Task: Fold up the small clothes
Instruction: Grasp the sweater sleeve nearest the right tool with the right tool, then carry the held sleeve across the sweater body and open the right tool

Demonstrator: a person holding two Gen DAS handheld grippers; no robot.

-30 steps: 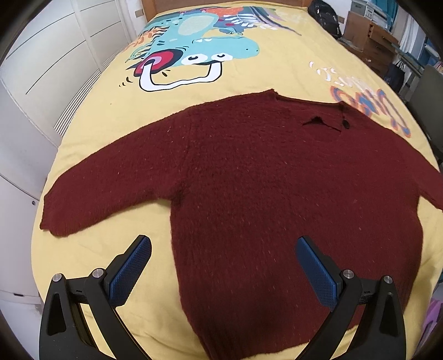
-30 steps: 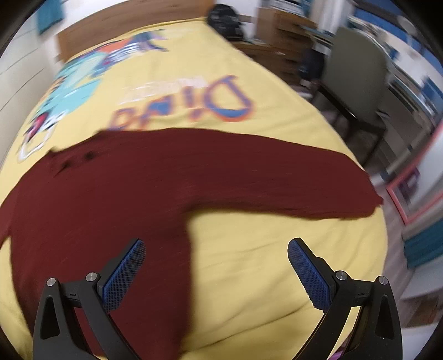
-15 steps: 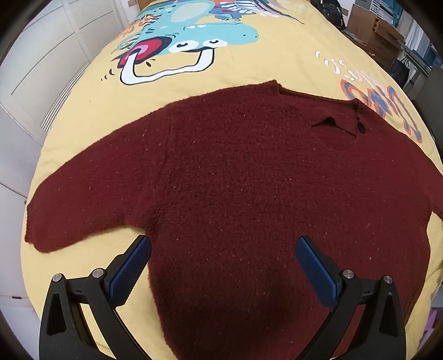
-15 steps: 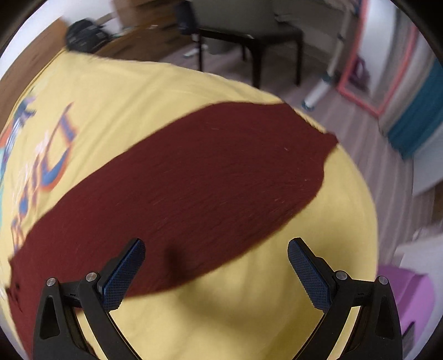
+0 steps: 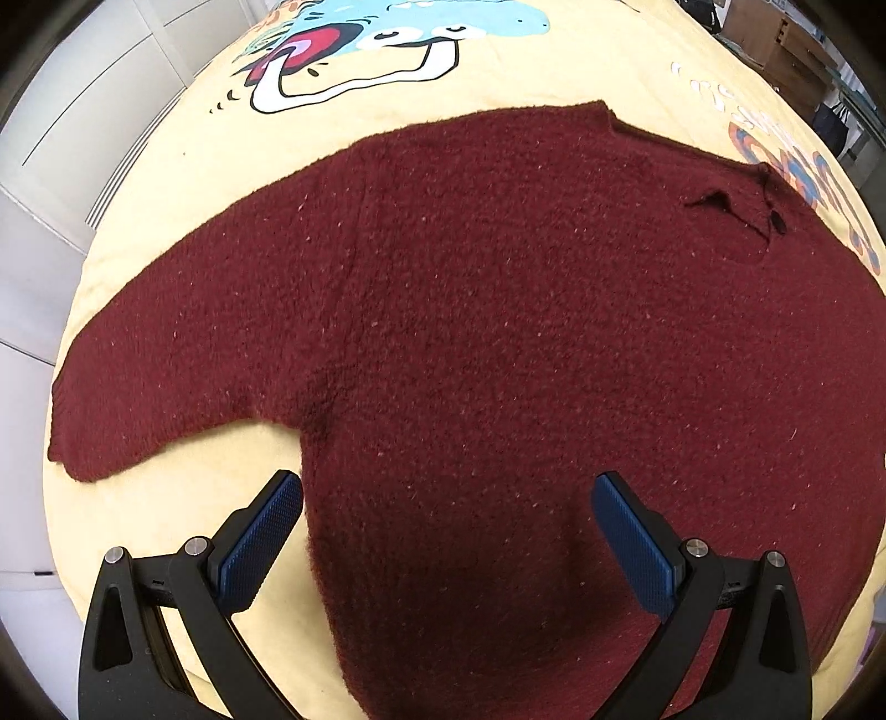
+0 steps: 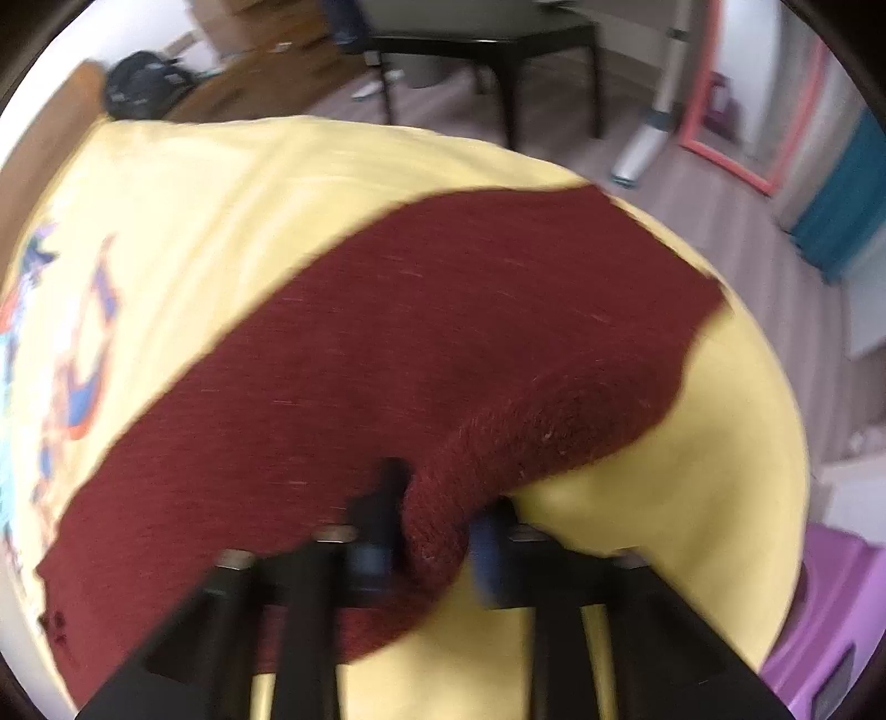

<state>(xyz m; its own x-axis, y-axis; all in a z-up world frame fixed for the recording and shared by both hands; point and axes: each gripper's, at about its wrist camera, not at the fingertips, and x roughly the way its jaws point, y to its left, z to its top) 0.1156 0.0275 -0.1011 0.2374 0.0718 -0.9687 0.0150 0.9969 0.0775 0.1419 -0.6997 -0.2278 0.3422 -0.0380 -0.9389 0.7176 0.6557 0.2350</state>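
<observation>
sweater (image 5: 498,343): dark red knit, lying flat on the bed with its front up, sleeves spread out to the sides. Collar end points at the cartoon print, hem end toward the left gripper.

sleeve (image 6: 443,343): the one on the sweater's right side runs out to the bed corner; a fold of its lower edge is bunched up and pinched.

right gripper (image 6: 426,548): clamped narrow on that sleeve fold, knit squeezed between the blue pads. Pretty blurry here.

left gripper (image 5: 447,531): jaws spread wide, holding nothing, hanging over the sweater's lower body. One pad is over the side seam under the armpit, the other over the knit.

bed (image 5: 166,526): yellow cover under the sweater, with a big cartoon print (image 5: 387,50) past the collar and orange-blue lettering (image 5: 797,166) beside the shoulder.

room: white panel wardrobe (image 5: 83,138) beyond the sweater's left sleeve. Past the right sleeve there's wood floor, a dark chair (image 6: 487,61), a pink frame (image 6: 736,111) against the wall, a teal curtain (image 6: 841,216) and something purple (image 6: 819,620) by the bed corner. Black bag (image 6: 138,88) near the far end of the bed.

hard to see: the sweater's right edge and hem are cut off in the left view; right view is motion-blurred, so the gripper's pads and the small dark spots on the knit are just smudges.
</observation>
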